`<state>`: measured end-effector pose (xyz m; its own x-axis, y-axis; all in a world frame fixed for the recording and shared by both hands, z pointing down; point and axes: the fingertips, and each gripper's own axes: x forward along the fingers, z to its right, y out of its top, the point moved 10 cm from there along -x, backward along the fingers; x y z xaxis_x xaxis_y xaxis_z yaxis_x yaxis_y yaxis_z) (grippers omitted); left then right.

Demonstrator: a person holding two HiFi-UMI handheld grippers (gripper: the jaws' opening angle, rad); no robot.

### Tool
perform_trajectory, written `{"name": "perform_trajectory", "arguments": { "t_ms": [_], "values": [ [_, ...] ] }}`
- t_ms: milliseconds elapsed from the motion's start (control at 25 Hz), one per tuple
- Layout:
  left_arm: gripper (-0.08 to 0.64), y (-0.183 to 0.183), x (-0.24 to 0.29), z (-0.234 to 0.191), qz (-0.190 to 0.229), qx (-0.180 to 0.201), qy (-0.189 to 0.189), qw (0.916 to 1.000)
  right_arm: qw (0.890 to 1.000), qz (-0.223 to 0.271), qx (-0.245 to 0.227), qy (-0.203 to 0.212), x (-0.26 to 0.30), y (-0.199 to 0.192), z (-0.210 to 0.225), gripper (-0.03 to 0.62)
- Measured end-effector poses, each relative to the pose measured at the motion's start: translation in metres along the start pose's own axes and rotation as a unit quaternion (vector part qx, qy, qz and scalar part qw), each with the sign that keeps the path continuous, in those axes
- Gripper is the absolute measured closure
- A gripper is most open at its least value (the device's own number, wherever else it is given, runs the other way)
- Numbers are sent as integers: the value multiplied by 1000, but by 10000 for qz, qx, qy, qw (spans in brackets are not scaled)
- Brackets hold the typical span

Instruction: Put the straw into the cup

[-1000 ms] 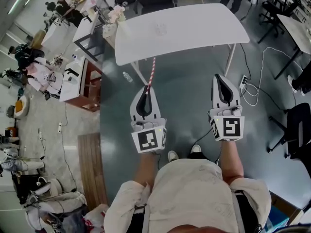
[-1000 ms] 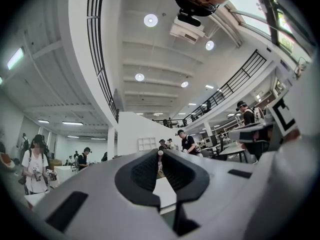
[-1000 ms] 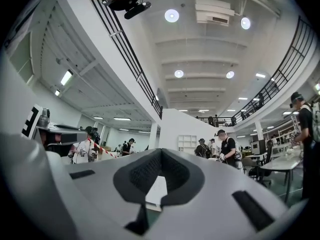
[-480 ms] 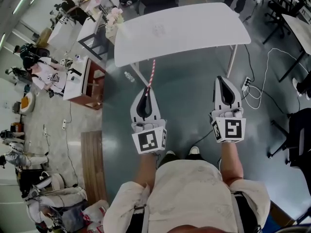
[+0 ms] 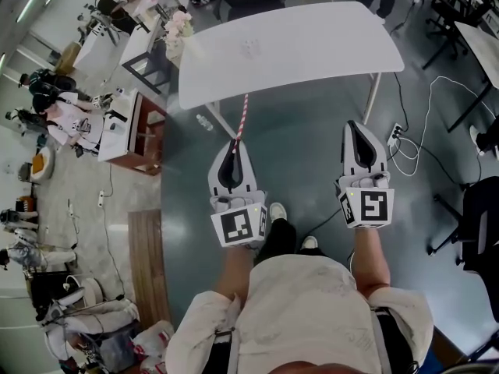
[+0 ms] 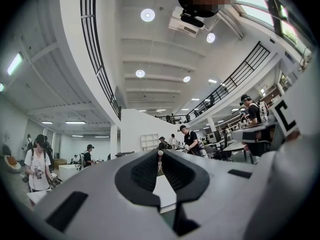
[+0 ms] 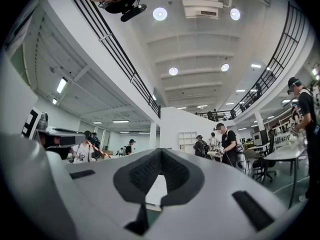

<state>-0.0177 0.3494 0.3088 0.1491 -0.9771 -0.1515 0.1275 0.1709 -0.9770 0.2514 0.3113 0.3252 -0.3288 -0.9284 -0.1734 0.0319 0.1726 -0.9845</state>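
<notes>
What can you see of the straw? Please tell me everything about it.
The straw is thin and straight, with red and white spiral stripes; it looks like paper. The left gripper holds its near end between shut jaws, and nothing else seems to touch it. The rest sticks out forward in the air, slanting slightly right in the head view, toward the white table.

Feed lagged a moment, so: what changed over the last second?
The person has stepped toward the white table, one shoe now forward. Nothing taken or released: the left gripper stays shut on the striped straw, the right gripper stays shut and empty.
</notes>
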Motion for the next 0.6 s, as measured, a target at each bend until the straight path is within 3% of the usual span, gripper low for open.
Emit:
{"name": "perform_trajectory", "arguments": {
  "t_ms": [600],
  "values": [
    [537,-41,96,-81,115,-289,8,9995,9993,-26,-363,76,126,-11,-37,591]
  ]
}}
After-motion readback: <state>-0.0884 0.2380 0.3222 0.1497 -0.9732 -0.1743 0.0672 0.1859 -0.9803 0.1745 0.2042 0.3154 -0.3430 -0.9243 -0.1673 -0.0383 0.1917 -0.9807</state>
